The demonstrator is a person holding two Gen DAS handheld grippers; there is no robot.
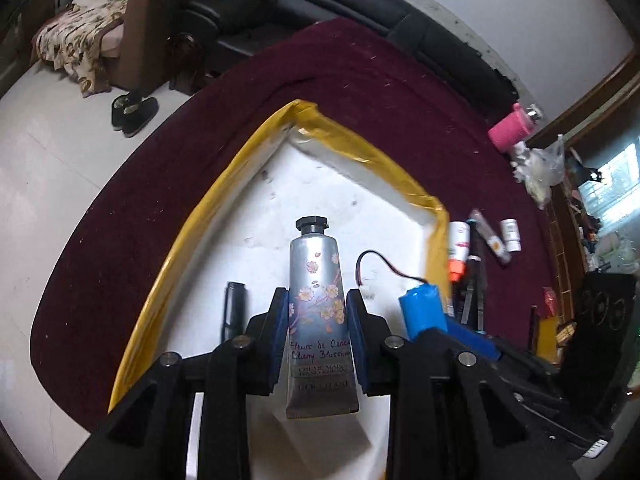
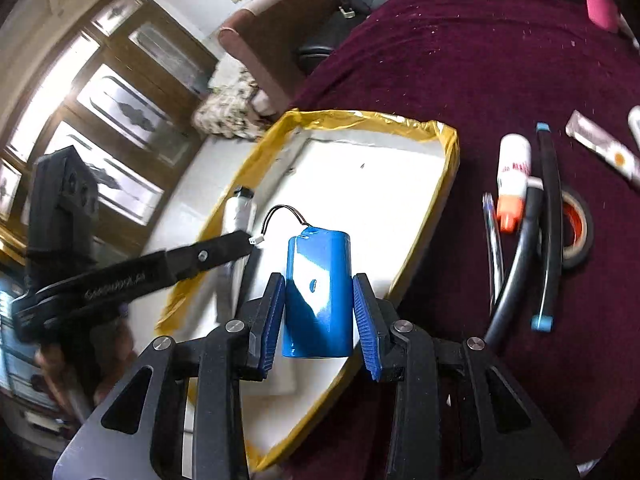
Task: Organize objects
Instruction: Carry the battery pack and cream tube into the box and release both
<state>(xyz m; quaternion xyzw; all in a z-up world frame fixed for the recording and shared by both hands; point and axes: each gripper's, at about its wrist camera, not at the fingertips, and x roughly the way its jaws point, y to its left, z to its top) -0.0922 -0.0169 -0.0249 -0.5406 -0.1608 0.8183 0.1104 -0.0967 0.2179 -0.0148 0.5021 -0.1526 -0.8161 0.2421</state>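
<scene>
We are carrying two things over the white tray (image 1: 240,216) with the yellow taped rim, and the step in hand looks to be setting both down inside it. Working left to right: a black pen-like stick (image 1: 234,312) already lies on the tray floor, near the left wall, so we should lower the hand cream tube (image 1: 320,304) just to its right, clear of it, and let go only once the tube's crimped end is near the floor. The left gripper (image 1: 318,320) has its jaws partly closed, pads pressing both flanks of the tube. We should keep that hold steady while we descend, since the tube is soft and could slip or tilt.

To the right, the right gripper (image 2: 319,308) has its jaws at a middling width around the blue battery pack (image 2: 318,296), which hangs above the tray's middle. Its thin wire and white plug (image 2: 254,241) come very close to the left tool's finger in the right wrist view, so we should keep the two hands apart to avoid a snag.

The tube is silvery with a black hexagonal cap and cherry blossom print. The pack is a glossy blue cylinder. More items wait on the maroon worktop (image 2: 480,60) beyond the tray's right wall.
</scene>
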